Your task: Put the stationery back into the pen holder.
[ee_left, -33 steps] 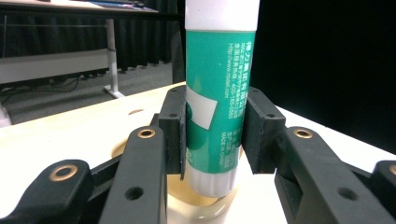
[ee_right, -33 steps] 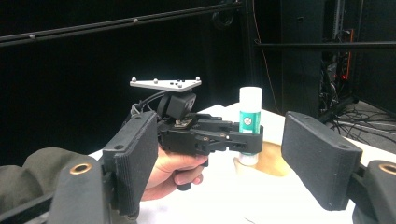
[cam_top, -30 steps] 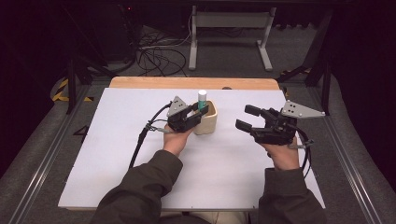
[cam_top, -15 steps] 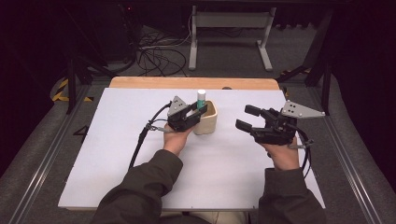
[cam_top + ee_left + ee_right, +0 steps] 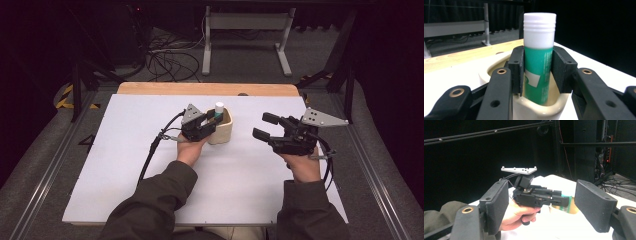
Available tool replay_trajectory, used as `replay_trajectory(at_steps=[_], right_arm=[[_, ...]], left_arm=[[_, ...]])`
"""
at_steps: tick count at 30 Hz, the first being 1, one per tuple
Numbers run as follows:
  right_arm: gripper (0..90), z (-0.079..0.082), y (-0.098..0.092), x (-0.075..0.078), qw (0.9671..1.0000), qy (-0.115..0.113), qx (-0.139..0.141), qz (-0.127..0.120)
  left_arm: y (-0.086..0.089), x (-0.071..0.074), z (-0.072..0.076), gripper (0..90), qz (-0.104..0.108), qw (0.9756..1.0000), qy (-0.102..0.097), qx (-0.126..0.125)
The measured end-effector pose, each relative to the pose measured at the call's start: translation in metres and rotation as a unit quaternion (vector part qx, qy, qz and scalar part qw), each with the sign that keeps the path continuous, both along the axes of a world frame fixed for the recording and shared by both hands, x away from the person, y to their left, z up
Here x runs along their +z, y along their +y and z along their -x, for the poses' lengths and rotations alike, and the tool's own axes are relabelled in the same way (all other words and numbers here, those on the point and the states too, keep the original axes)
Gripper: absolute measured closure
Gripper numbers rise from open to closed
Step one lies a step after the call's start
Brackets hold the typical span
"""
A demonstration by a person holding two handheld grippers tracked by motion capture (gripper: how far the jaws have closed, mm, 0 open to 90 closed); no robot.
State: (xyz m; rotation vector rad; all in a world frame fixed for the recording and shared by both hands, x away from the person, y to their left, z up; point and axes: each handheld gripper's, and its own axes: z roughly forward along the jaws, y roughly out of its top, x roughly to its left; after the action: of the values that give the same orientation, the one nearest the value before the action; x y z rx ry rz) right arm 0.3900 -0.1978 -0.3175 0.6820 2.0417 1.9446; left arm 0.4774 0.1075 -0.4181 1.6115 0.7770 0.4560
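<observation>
so the left claw (image 5: 537,75) is clamped on the green glue stick (image 5: 538,72), pads pressing either side of the tube just under its white cap. the stick stands upright with its bottom end down inside the cream cup (image 5: 223,129), which sits around the middle of the white worktop (image 5: 125,165). can't tell if it's touching the cup's bottom. the right claw (image 5: 264,126) hangs wide open off to the side with nothing in it, well apart from the cup. looks to me like the carrying part is pretty much done, what's left is letting go and backing the claw out.
</observation>
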Motion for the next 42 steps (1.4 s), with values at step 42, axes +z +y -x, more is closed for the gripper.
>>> replay_trajectory(at_steps=[42], right_arm=[[28.9, -0.0005, -0.0002, -0.0008, 1.0, 0.005, -0.002, 0.0]], left_arm=[[-0.0001, -0.0014, -0.002, 63.3, 0.0, 1.0, -0.003, 0.001]])
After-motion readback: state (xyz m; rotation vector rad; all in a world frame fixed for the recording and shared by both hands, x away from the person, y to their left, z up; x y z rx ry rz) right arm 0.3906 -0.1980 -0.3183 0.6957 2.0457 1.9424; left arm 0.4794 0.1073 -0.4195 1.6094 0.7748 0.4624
